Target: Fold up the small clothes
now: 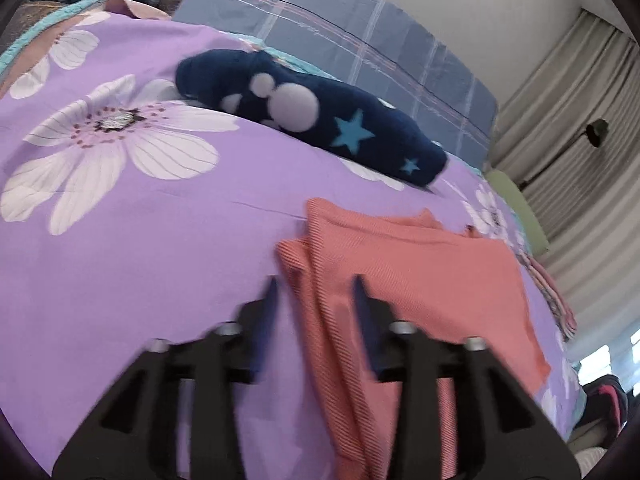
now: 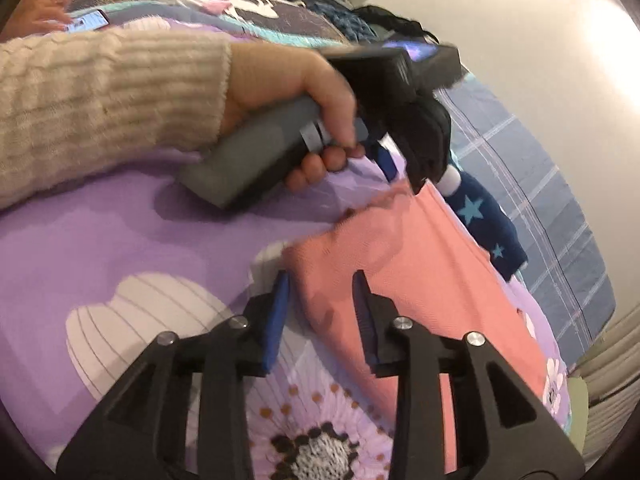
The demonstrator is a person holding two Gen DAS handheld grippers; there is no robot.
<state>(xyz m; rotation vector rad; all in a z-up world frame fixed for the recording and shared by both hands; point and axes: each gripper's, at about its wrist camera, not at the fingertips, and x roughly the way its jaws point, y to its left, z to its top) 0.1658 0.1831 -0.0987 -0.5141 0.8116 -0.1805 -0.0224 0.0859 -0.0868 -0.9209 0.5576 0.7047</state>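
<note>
Left wrist view shows my left gripper (image 1: 314, 286) part-open over the salmon garment's (image 1: 420, 276) folded edge, gripping nothing. My right gripper (image 2: 320, 282) gapes likewise, empty, near its corner on the purple bedspread (image 1: 180, 240).

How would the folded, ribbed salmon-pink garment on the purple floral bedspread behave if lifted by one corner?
The folded, ribbed salmon-pink garment would probably flop and unfold, since its layers lie loose. It looks thin, so likely light. Its ribbed knit should resist slipping; it won't roll.
</note>
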